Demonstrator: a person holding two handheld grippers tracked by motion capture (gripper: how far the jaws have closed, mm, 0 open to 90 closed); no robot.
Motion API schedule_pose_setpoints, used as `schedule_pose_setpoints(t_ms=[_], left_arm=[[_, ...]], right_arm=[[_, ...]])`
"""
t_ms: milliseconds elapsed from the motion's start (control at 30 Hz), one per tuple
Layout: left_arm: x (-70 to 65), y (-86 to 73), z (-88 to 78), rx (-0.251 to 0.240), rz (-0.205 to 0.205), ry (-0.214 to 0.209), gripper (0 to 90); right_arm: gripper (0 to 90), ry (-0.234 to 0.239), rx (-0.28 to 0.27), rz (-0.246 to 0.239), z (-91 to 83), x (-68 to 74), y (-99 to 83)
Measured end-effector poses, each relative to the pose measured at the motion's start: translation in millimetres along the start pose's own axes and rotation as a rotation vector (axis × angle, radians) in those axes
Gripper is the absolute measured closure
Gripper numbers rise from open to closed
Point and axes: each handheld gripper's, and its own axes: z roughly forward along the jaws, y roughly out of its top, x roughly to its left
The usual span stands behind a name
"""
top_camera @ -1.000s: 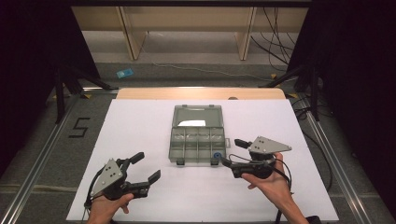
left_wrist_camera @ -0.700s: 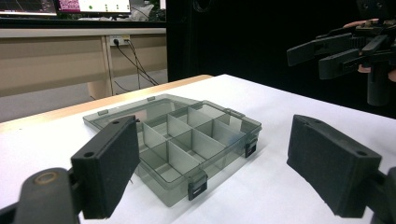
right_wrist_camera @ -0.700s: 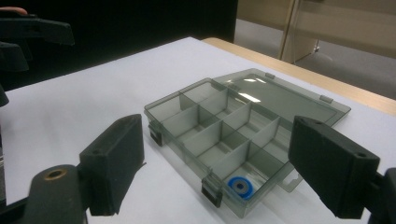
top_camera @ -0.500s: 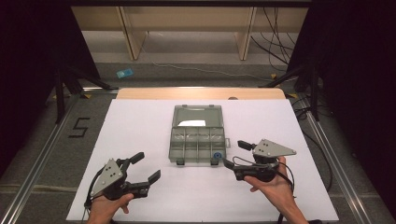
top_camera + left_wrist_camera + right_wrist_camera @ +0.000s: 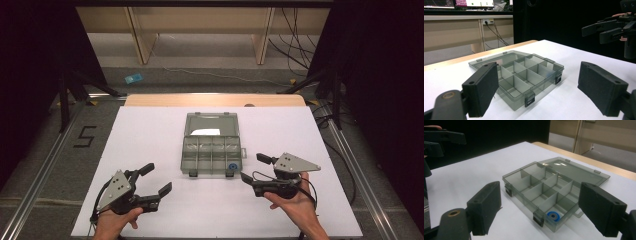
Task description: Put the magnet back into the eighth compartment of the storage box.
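An open, smoky-clear compartment box [image 5: 211,150] lies at the middle of the white table, its lid [image 5: 210,124] folded flat away from me. A small blue ring [image 5: 233,166] rests in its near right compartment, also seen as the blue ring [image 5: 553,216] in the right gripper view. My left gripper [image 5: 156,179] is open at the front left, well short of the box [image 5: 524,75], with nothing between its jaws. My right gripper [image 5: 254,167] is open just right of the box's near right corner, empty and apart from the box [image 5: 549,187].
The white table top [image 5: 150,135] has a wooden strip [image 5: 215,100] along its far edge. Beyond it are wooden furniture legs [image 5: 142,40], floor cables [image 5: 295,45] and a small blue item [image 5: 133,78]. A "5" marking [image 5: 85,136] sits on the floor at left.
My right gripper has drifted a little to the right and toward me, away from the box. The left gripper and the box have not moved.
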Motion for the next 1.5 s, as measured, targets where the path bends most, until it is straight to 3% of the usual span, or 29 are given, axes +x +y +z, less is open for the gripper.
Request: schedule_pose_setpoints(t_ms=[267,467,600,867,933,1000,1067,1200,1300,1333,1500], left_arm=[[0.1,0.0,0.0,0.002,0.004,-0.001,16.4],[-0.3,-0.1,0.1,0.004,0.004,-0.003,16.4],[-0.2,-0.2,0.0,0.003,0.001,-0.003,16.4],[0.0,-0.8,-0.3,-0.008,-0.001,-0.007,16.4],[-0.2,-0.3,-1.4,0.005,0.001,0.001,16.4],[-0.1,-0.4,-1.4,0.004,0.002,0.000,16.4],[-0.1,-0.4,-1.4,0.004,0.002,0.001,16.4],[-0.1,-0.8,-0.5,-0.004,-0.002,-0.004,16.4],[-0.4,-0.6,-0.8,0.003,0.000,0.000,16.4],[-0.5,-0.6,-0.8,0.004,0.000,0.001,16.4],[-0.7,-0.5,-0.4,0.006,0.003,-0.001,16.4]], right_arm=[[19.3,0.000,-0.027,0.016,-3.5,1.4,-5.6],[19.0,-0.019,-0.018,-0.004,-8.5,-0.4,-8.5],[18.6,-0.017,-0.026,0.017,-10.6,0.3,-11.6],[17.9,-0.041,-0.034,-0.002,-16.4,0.3,-15.8],[17.7,-0.051,-0.047,0.005,-17.9,1.6,-16.8],[17.0,-0.028,-0.055,0.035,-19.0,3.1,-18.3],[16.0,-0.036,-0.057,0.029,-20.1,3.4,-20.2],[15.9,-0.027,-0.028,0.034,-24.3,5.1,-25.1],[15.9,-0.048,-0.047,0.019,-26.2,5.5,-26.0],[15.9,-0.030,-0.036,0.028,-27.2,6.0,-25.9],[15.9,-0.035,-0.026,0.032,-28.2,6.2,-26.5]])
